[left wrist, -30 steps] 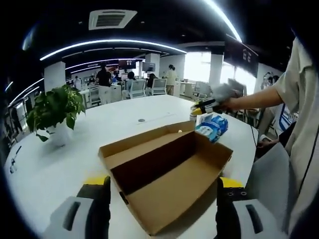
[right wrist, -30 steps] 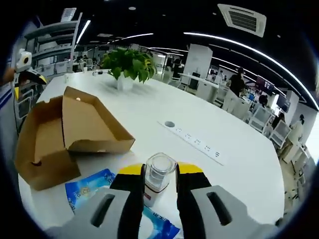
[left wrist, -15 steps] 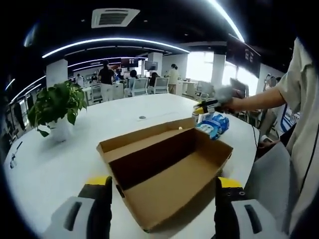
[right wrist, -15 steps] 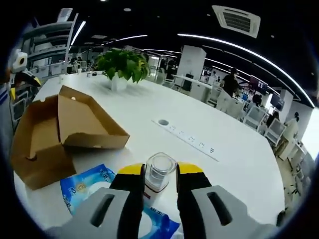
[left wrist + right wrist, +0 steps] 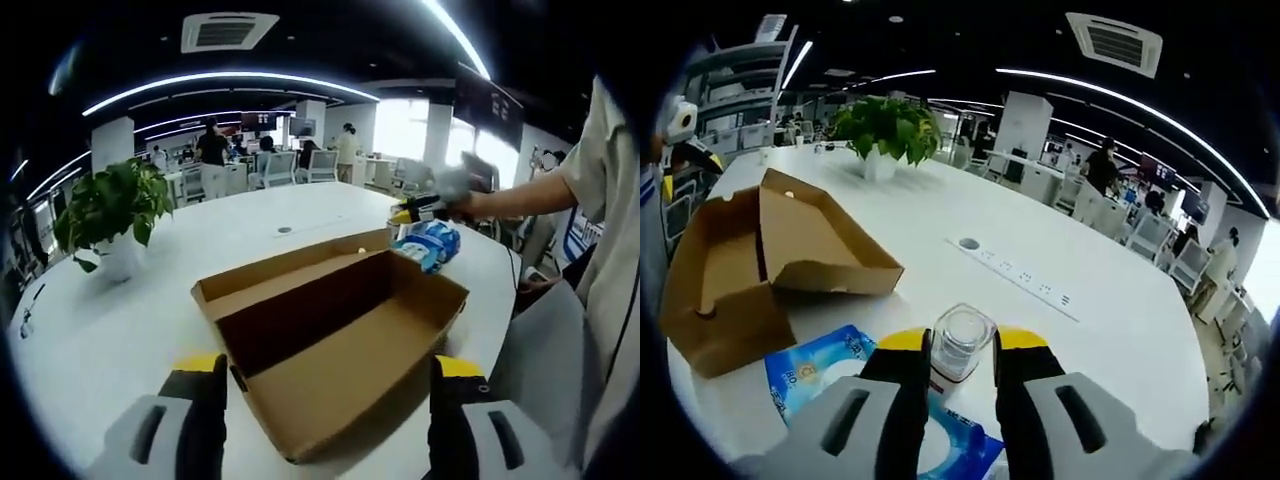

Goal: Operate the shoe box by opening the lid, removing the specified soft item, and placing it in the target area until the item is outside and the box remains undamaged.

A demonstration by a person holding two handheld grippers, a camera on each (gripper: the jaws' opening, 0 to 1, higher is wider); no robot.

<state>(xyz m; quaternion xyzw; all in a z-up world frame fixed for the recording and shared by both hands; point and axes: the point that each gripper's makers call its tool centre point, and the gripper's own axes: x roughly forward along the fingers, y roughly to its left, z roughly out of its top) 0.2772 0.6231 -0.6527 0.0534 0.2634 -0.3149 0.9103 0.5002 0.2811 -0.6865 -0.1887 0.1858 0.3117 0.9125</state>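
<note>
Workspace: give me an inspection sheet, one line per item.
Surface: round white table, with a strip of sockets set into it.
Job's things: brown cardboard shoe box open, inside looks empty; blue soft pack lies outside it on the table.
Clutter: clear plastic bottle with lid; green potted plant.
Grippers: left gripper open, jaws flank the box's near end; right gripper shut on the bottle.
Cables: nothing seen.
Surroundings: open office with desks, chairs, people standing at the back, ceiling light strips.
</note>
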